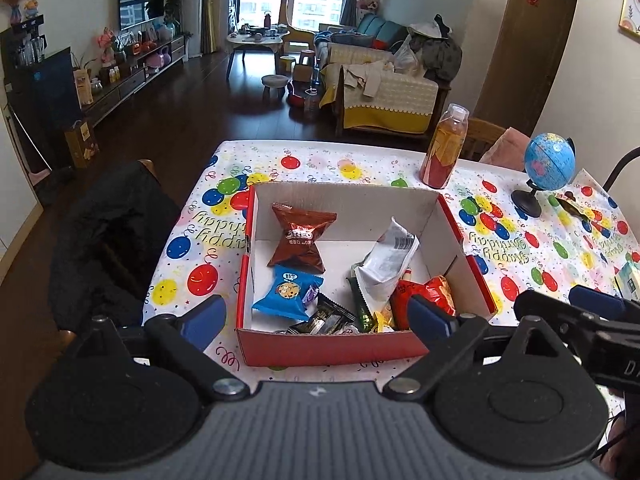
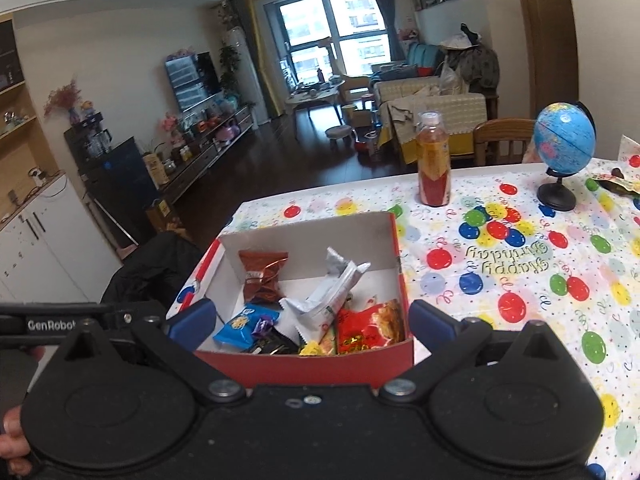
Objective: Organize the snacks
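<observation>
A red cardboard box (image 1: 332,346) with a white inside stands on the balloon-print tablecloth (image 1: 188,248). In it lie a brown Oreo packet (image 1: 298,240), a blue cookie packet (image 1: 286,292), a white crumpled packet (image 1: 386,264), a red packet (image 1: 434,294) and several dark small wrappers (image 1: 324,318). My left gripper (image 1: 316,316) hovers over the box's near edge, jaws wide open, nothing between them. My right gripper (image 2: 314,320) is also open and empty above the box (image 2: 304,364), its near wall below the fingers. The red packet (image 2: 372,328) lies at the box's near right corner.
An orange-drink bottle (image 1: 444,148) stands behind the box, and a small blue globe (image 1: 548,164) to its right. A loose wrapper (image 2: 616,182) lies beyond the globe. A dark jacket drapes a chair (image 1: 112,240) left of the table. The other gripper (image 1: 592,312) is close on the right.
</observation>
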Tool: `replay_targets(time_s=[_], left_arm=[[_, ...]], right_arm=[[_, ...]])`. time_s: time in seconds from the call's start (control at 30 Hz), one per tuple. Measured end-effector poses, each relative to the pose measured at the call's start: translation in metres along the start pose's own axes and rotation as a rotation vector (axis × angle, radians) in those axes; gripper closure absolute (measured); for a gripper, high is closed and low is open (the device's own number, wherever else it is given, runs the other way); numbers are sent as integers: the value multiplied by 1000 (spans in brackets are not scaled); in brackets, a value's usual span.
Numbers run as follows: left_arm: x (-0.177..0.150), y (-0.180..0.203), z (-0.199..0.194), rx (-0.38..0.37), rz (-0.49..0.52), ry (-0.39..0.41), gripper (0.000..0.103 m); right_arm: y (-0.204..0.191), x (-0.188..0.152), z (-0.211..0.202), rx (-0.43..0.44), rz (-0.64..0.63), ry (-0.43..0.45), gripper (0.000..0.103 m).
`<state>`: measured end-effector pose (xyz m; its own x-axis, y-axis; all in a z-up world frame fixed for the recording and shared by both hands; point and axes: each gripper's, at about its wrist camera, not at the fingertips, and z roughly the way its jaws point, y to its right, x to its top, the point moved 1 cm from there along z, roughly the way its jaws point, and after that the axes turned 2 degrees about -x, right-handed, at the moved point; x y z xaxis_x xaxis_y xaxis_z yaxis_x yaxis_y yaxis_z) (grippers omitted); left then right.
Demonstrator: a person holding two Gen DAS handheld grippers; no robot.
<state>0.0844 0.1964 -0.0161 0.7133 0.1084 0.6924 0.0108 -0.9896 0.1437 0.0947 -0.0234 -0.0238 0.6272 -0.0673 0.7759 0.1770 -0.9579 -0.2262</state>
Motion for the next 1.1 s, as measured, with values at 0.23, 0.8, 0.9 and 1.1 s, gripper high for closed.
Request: replay_targets(time_s=[0.23, 0.8, 0.9, 1.1], left_arm=[[-3, 1, 1, 4, 8, -6, 5], [-3, 2, 1, 14, 11, -7, 5], [-4, 2, -1, 16, 10, 0, 5], [-5, 5, -5, 17, 12, 7, 5]], right_arm=[[4, 1, 2, -13, 20, -1, 0], [2, 1, -5, -25, 3, 32, 2], [2, 0, -5, -27, 4, 28, 2], [2, -1, -6, -35, 8, 25, 2]])
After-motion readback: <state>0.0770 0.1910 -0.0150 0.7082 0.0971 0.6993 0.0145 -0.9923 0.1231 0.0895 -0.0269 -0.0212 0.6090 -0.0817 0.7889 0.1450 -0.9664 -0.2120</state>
